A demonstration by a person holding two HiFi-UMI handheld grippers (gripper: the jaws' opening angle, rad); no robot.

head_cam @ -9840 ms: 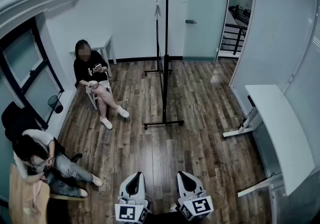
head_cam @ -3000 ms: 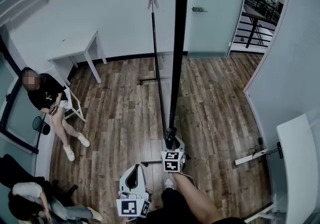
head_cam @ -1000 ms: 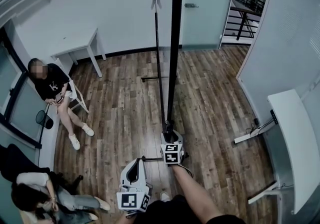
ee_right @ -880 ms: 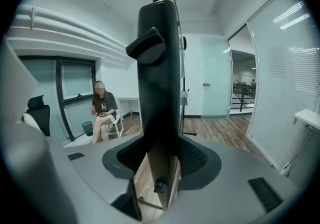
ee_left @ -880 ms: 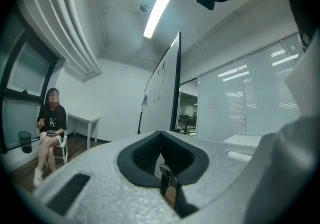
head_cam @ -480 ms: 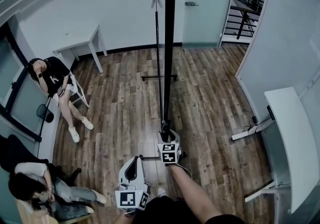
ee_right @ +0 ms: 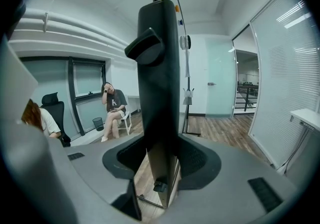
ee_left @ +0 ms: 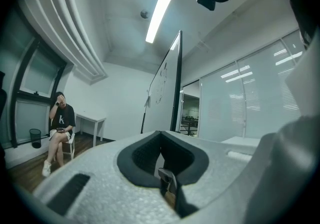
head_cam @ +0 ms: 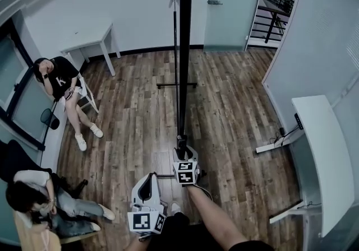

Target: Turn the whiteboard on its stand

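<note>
Centre frame: right gripper (head_cam: 182, 149) fingers clamped on the edge-on whiteboard (head_cam: 184, 48), nudged left since a second ago; turn judged barely begun. Left gripper (head_cam: 149, 187) fingers narrow, empty, below.

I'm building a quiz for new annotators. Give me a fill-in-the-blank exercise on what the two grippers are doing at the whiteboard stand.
1. The right gripper has its jaws ___ on the whiteboard stand's black post.
2. The left gripper, held back from the stand, holds ___.
3. The stand rests on a floor made of ___ planks.

Missing words: shut; nothing; wood.
</note>
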